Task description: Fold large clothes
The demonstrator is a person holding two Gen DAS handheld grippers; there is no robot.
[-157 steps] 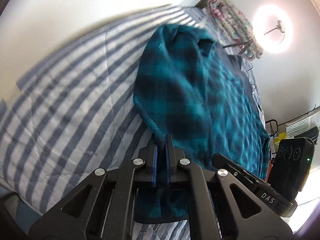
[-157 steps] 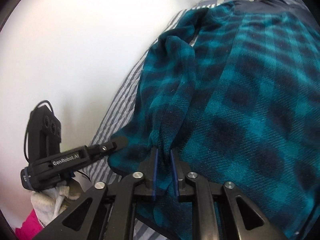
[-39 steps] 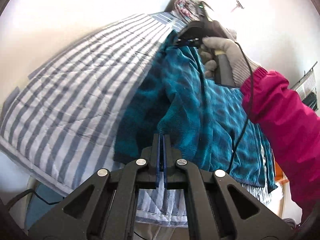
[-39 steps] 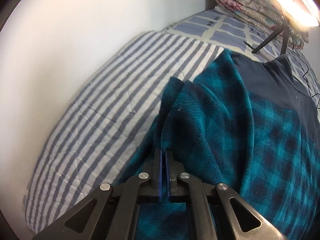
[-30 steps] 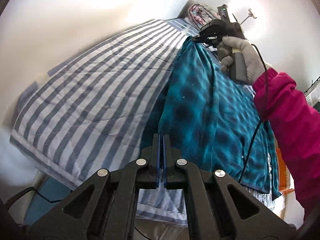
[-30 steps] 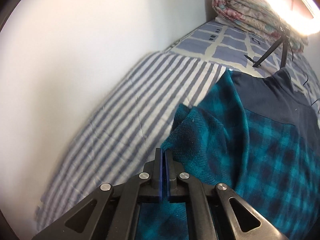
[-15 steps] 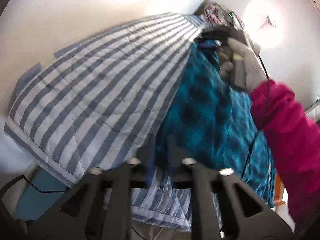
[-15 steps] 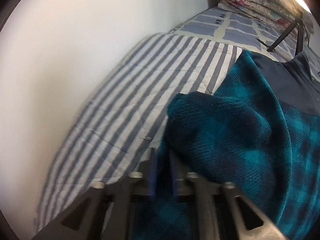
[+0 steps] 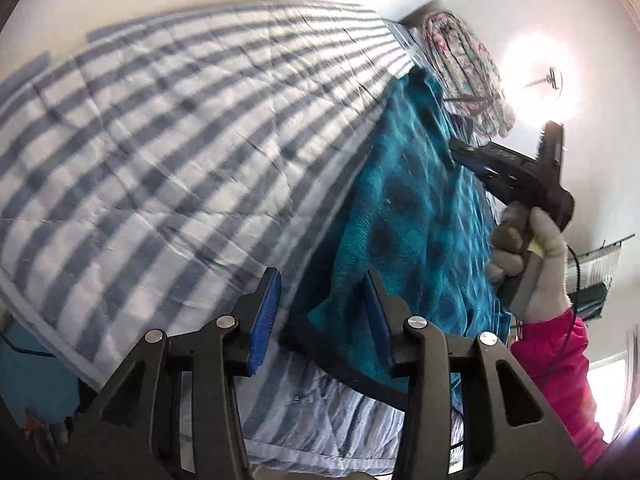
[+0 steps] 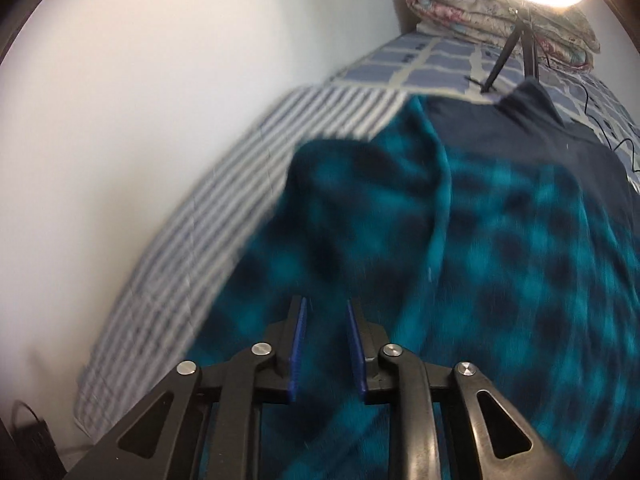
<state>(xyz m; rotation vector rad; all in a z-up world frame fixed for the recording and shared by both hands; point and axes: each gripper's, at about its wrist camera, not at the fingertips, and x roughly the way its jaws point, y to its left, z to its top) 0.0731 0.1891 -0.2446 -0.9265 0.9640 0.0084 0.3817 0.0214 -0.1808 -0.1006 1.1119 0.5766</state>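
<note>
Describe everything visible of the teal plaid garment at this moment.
The teal plaid garment looks like thick fleece, checked teal and dark navy, with a plain navy panel near its far end and dark edging at the near hem. It lies spread on the striped quilt, its side folded inward. Neither gripper's pads press on it.

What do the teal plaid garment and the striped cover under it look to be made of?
The teal-and-navy plaid garment looks like soft fleece or brushed flannel: matte, fuzzy nap, thick rounded folds; its plain navy yoke looks smoother. The blue-and-white striped bed cover looks like quilted cotton or a blend: matte, with stitched lines and slight puffing. Motion blur leaves both uncertain.
</note>
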